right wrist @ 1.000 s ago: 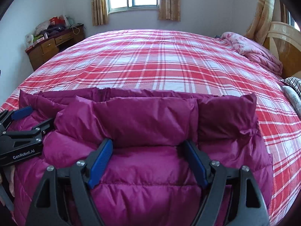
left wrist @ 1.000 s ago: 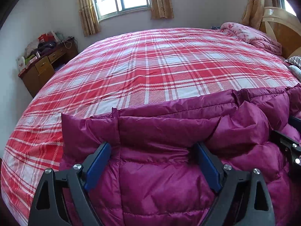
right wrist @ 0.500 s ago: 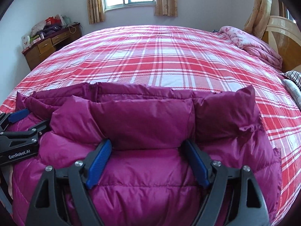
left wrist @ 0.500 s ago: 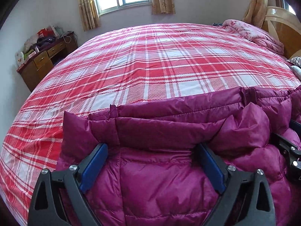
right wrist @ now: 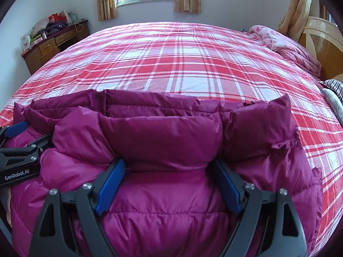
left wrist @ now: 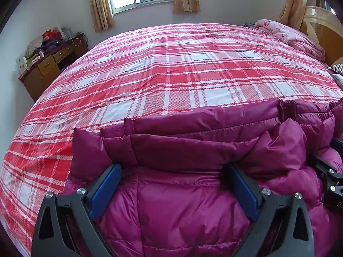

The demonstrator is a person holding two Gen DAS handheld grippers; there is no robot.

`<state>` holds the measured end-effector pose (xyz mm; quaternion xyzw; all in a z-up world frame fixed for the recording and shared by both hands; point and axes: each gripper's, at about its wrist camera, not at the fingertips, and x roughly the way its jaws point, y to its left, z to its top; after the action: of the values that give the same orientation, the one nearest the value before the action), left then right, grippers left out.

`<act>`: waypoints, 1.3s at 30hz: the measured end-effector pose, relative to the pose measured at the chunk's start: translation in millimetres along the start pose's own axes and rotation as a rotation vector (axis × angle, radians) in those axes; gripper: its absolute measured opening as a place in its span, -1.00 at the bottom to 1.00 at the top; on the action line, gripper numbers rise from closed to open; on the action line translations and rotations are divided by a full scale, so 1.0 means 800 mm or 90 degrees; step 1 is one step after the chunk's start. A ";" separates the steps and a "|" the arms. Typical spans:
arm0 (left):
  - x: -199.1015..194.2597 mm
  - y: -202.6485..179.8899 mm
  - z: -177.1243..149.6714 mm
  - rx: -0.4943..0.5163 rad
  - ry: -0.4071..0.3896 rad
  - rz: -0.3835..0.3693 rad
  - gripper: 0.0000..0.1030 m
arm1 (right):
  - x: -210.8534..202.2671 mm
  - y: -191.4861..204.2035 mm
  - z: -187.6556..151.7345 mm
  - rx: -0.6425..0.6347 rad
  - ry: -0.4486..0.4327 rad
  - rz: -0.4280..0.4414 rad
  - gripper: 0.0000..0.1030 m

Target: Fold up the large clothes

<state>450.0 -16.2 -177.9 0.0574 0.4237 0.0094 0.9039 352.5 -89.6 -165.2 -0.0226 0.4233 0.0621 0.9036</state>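
Note:
A magenta puffer jacket (left wrist: 182, 203) lies folded over on the near side of the bed, its doubled top edge facing the window. My left gripper (left wrist: 172, 167) straddles the left part of that padded fold. Its blue pads (left wrist: 105, 187) stand wide and are still easing apart, loose beside the fabric. My right gripper (right wrist: 169, 162) straddles the right part of the jacket (right wrist: 167, 132), its jaws opening with the thick fold between them. Each gripper shows at the edge of the other's view: the right gripper (left wrist: 330, 180) and the left gripper (right wrist: 19, 160).
A red and white plaid bedspread (left wrist: 171, 68) stretches beyond the jacket to the window wall. A cluttered wooden dresser (left wrist: 49, 64) stands at the far left. A pink quilt (left wrist: 287, 36) and wooden headboard (left wrist: 319, 27) are at the right, with a striped cloth (right wrist: 332, 85) nearby.
Both grippers' jaws have spread a little wider around the jacket's fold. The jacket has stayed lying on the bed and the hands have barely shifted.

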 end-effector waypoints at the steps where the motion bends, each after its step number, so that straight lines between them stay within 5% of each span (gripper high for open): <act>1: 0.000 0.000 0.000 0.000 0.000 0.000 0.91 | 0.001 0.001 0.000 -0.002 0.002 -0.003 0.68; 22: 0.002 -0.002 -0.001 0.002 0.002 0.015 0.95 | -0.006 0.008 0.005 -0.011 0.021 -0.037 0.68; 28: 0.000 -0.002 -0.002 -0.002 -0.003 0.015 0.96 | -0.077 0.039 -0.016 0.007 -0.066 0.052 0.67; 39: -0.006 0.002 -0.005 -0.018 -0.005 -0.001 0.96 | -0.037 0.071 -0.043 -0.048 -0.029 -0.015 0.71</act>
<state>444.1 -14.6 -176.8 0.0444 0.4202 0.0146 0.9062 300.3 -39.5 -164.0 -0.0603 0.3996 0.0675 0.9122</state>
